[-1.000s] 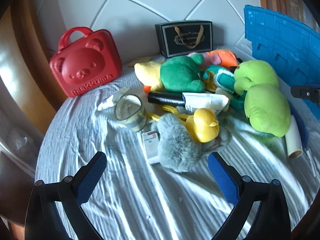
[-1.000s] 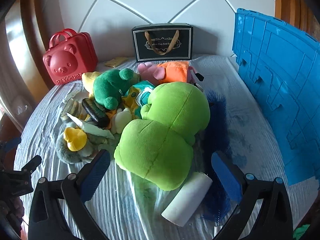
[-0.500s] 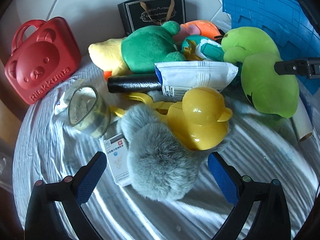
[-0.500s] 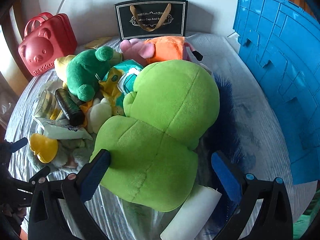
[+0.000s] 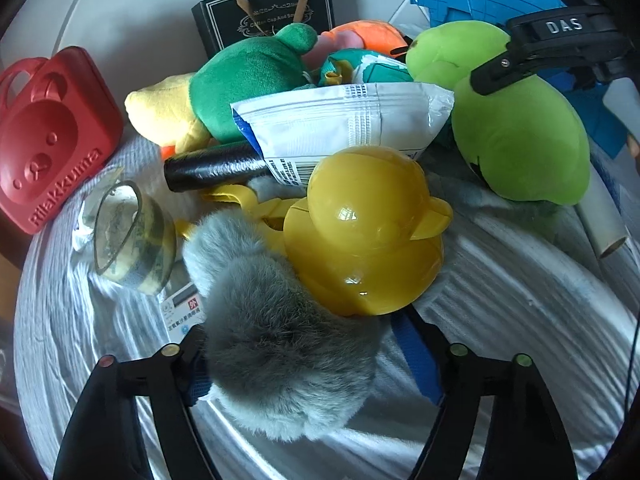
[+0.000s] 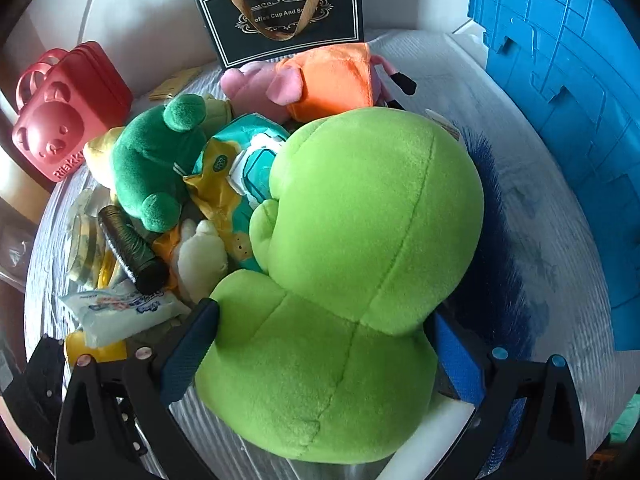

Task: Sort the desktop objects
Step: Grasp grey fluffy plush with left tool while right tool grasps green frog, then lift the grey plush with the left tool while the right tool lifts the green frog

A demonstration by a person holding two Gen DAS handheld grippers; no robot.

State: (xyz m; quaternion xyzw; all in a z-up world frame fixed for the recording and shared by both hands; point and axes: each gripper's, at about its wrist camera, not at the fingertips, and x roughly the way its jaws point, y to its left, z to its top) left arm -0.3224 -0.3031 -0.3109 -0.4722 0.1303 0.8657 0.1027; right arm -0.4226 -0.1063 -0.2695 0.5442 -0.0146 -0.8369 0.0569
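Observation:
A pile of toys lies on a white striped cloth. In the left wrist view my left gripper (image 5: 316,356) is open, its blue pads on either side of a grey furry toy (image 5: 276,336) with a yellow plastic duck (image 5: 368,232) resting against it. In the right wrist view my right gripper (image 6: 324,344) is open around the body of a big lime-green plush (image 6: 360,264), pads touching or nearly touching its sides. The plush also shows in the left wrist view (image 5: 520,128).
A red bear case (image 5: 44,136), a black gift bag (image 6: 280,12) and a blue crate (image 6: 560,80) ring the pile. A dark green plush (image 6: 156,164), orange and pink plush (image 6: 320,76), tape roll (image 5: 132,236), black roll (image 6: 128,244), white packet (image 5: 340,120) and white tube (image 5: 604,208) lie nearby.
Both grippers have moved forward into the pile. The left now straddles the grey furry toy, the right straddles the lime-green plush. Both stay open.

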